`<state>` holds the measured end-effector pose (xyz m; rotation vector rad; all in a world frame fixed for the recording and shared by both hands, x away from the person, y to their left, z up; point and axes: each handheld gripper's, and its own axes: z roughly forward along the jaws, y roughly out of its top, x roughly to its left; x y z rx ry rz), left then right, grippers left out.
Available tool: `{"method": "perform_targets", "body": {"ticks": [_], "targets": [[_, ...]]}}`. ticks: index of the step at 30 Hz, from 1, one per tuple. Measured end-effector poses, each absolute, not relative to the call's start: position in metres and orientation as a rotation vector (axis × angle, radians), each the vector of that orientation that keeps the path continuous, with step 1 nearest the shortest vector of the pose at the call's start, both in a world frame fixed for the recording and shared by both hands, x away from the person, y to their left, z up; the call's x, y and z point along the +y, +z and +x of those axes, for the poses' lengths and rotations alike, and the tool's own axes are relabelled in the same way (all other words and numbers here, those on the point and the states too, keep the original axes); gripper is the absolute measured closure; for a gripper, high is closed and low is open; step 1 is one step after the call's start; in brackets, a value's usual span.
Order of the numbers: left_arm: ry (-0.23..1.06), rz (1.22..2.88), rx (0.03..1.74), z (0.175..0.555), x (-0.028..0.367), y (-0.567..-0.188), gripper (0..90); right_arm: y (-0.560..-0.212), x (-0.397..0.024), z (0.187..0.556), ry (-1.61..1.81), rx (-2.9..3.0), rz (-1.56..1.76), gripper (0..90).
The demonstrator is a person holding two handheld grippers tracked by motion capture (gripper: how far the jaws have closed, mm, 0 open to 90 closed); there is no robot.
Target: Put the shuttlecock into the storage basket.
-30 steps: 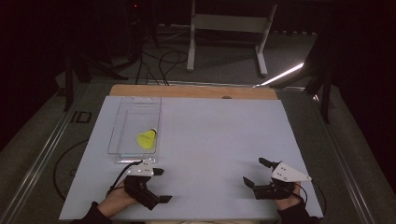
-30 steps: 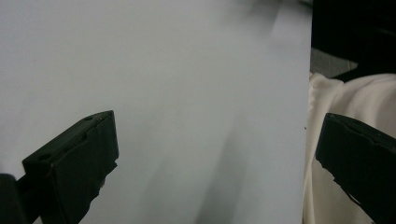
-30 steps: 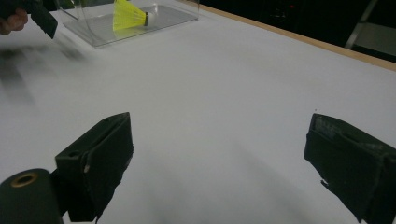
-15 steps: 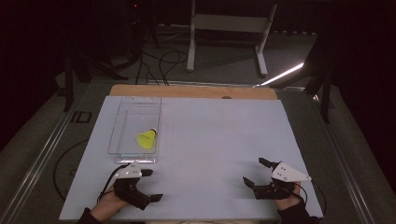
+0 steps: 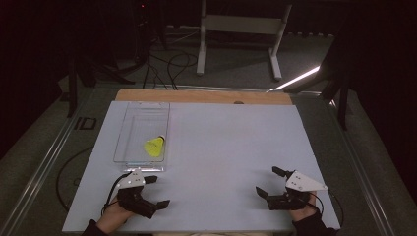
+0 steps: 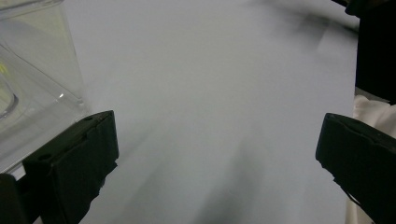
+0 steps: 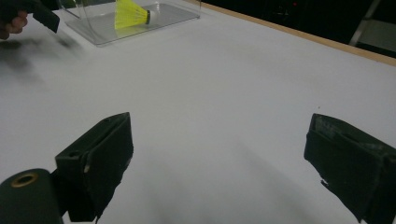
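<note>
Both the left gripper (image 5: 156, 191) and right gripper (image 5: 269, 182) stand with jaws wide apart, holding nothing. A yellow shuttlecock (image 5: 154, 146) lies inside the clear tray (image 5: 129, 128). Since 0.5 s ago, the left gripper has drawn closer to the tray's near end; no writing is legible

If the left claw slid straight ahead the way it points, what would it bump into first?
Probably nothing soon: the left claw faces bare white table. The clear box sits off to one side, likely just missed.
</note>
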<state>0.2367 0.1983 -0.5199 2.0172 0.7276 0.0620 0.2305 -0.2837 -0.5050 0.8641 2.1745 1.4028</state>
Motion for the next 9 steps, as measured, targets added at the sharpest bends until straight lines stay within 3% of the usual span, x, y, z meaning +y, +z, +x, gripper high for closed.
{"method": "perform_targets", "body": {"ticks": [9], "targets": [[0.055, 2.021, 0.727, 0.2372, 0.1981, -0.5205, 0.1, -0.5062, -0.2827, 0.2314, 1.396, 2.186, 0.863, 7.9]]}}
